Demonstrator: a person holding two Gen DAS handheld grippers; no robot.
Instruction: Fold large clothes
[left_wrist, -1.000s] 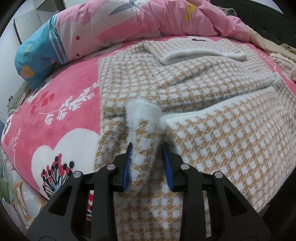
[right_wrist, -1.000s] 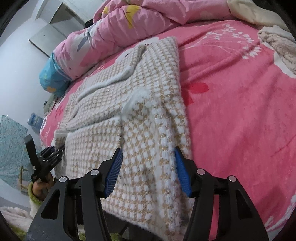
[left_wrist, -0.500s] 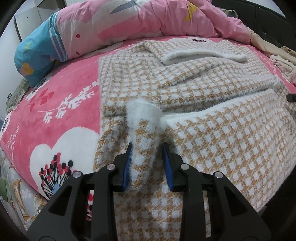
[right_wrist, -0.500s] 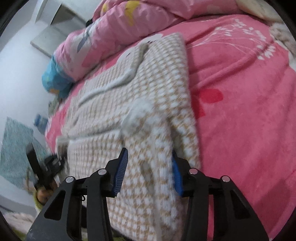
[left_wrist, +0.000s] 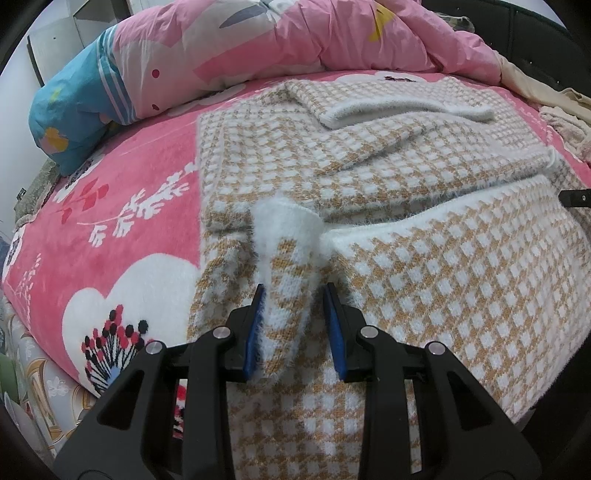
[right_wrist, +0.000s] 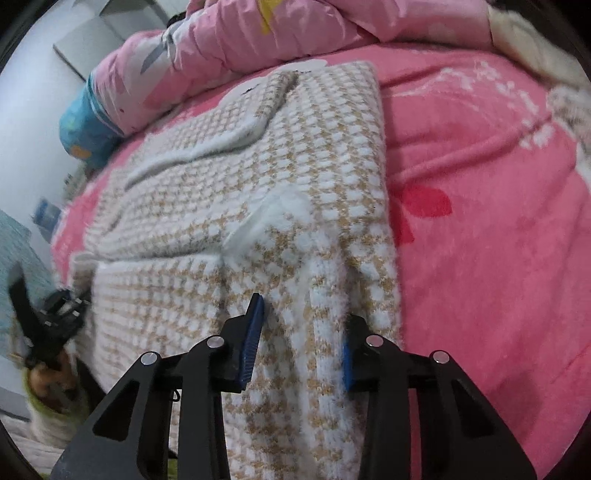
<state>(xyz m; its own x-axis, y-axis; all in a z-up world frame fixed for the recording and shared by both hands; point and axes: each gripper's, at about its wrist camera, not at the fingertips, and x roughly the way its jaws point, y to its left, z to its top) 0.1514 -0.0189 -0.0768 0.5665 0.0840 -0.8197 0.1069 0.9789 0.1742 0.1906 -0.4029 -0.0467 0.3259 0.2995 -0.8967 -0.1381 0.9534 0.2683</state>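
Note:
A tan-and-white checked fuzzy sweater lies spread on the bed, its sleeves folded across the body. My left gripper is shut on a raised fold of it at the near left corner, where a white cuff pokes up just beyond the pads. In the right wrist view the same sweater runs away to the upper left. My right gripper is closing on a bunched ridge at its near right edge, and the fabric fills the gap between the blue pads. The left gripper shows blurred at the far left.
The bed is covered by a pink floral blanket. A pink duvet with a blue end is heaped at the head. Beige clothes lie at the right. The bed's edge drops off at the lower left.
The right gripper's jaws have narrowed onto the sweater's edge, and it has shifted and rolled a little over the fabric. The left gripper has kept its hold and place.

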